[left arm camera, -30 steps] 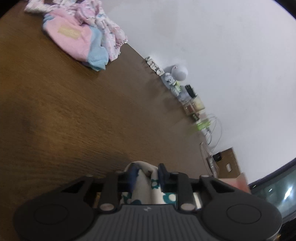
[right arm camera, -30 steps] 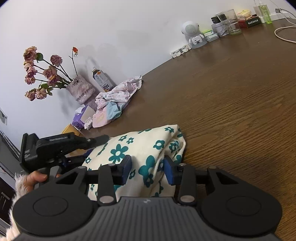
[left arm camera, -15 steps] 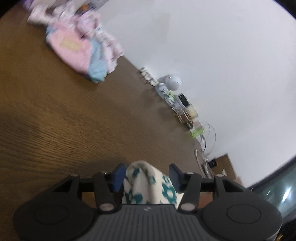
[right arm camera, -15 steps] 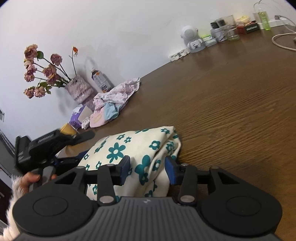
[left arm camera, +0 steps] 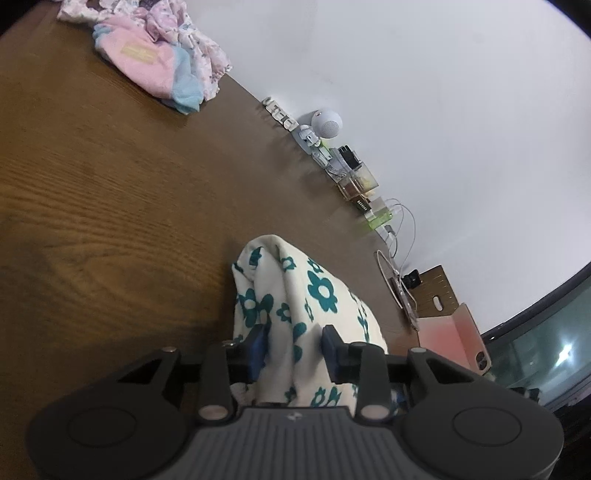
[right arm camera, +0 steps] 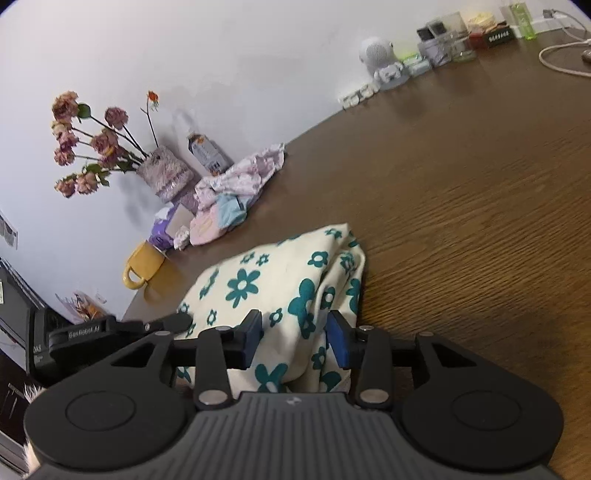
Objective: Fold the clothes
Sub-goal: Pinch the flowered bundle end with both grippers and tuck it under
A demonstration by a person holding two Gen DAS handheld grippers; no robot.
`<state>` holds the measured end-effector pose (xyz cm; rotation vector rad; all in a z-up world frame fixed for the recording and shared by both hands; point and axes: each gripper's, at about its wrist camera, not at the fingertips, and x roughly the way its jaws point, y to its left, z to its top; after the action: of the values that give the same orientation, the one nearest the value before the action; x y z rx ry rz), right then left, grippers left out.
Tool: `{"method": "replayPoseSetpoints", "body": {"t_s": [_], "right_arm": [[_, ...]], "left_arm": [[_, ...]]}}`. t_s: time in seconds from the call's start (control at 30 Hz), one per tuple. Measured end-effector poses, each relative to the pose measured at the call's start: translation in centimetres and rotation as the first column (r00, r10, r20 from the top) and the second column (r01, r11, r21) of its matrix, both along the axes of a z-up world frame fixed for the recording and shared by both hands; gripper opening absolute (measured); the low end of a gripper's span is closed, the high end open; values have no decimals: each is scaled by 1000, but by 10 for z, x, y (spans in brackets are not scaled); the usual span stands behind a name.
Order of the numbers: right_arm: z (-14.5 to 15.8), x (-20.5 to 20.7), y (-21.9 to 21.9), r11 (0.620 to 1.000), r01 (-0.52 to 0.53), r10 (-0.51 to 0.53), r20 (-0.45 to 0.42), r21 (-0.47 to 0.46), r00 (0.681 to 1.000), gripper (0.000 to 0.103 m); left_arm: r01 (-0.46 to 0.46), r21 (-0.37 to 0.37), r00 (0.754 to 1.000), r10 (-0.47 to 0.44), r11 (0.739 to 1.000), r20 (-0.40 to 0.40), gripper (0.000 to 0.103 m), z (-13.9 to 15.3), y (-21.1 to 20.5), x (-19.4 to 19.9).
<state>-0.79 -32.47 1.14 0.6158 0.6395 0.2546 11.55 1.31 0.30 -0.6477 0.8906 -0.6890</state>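
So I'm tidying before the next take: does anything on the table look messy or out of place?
Yes. A crumpled heap of pink, blue and floral clothes lies unfolded near the vase of dried flowers, at the table's wall edge. The floral garment in front is bunched between both claws. Nothing looks spilled or damaged.

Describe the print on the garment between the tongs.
Cream garment with teal flowers; clearest in the right wrist view.

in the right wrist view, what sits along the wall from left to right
dried flowers → drink carton → white letter blocks → round white speaker → clear jars → green bottle
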Motion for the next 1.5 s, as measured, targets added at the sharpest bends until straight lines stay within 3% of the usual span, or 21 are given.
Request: {"method": "replayPoseSetpoints", "body": {"t_s": [0.03,0.17,0.27,0.3,0.33,0.37,0.4,0.43,0.6,0.8,0.9,1.1,1.27,1.5], "right_arm": [[1,-2,0,1000,1,-1,5,-2,1000,40],[-7,3,3,1000,-7,7,-31,-18,1000,40],[-7,3,-2,1000,4,-3,-31,11,999,43],[-4,0,-4,1000,12,-11,-17,13,1000,47],[-2,-2,-7,1000,21,-20,-6,15,1000,59],[-1,-3,-11,999,30,-30,3,18,1000,74],[0,-4,-15,999,40,-41,11,20,999,80],[0,-3,-18,998,51,-51,10,24,999,84],[-16,15,-25,996,37,-31,-69,86,997,83],[-20,34,-15,992,-21,31,-82,128,996,82],[-25,45,-14,981,-37,58,-103,191,993,70],[-29,65,-28,963,-37,74,-130,268,989,50],[-9,100,-34,970,-68,96,-112,234,989,42],[59,194,-38,987,-71,70,14,143,997,42]], "left_arm": [[1,3,1000,-1,1000,2,38,1,1,-3],[5,56,1000,-7,998,24,36,-1,-6,-11],[-4,42,1000,3,999,27,42,0,-3,-11],[-16,41,999,15,999,44,53,5,1,-13],[-30,40,998,27,999,62,67,10,4,-15],[-46,42,995,42,998,85,73,15,8,-17],[-55,43,993,51,998,103,83,18,11,-18],[-63,45,994,58,997,97,86,19,12,-14],[-62,43,998,63,997,-14,86,9,12,9],[59,-3,997,-59,998,-51,81,-1,-12,34],[78,-19,993,-80,997,-84,61,-7,-22,42],[34,-69,994,-41,997,-100,51,-14,-21,53],[14,-73,999,-17,997,-44,46,11,-30,83],[-65,-108,995,73,992,69,46,63,-56,165]]}}
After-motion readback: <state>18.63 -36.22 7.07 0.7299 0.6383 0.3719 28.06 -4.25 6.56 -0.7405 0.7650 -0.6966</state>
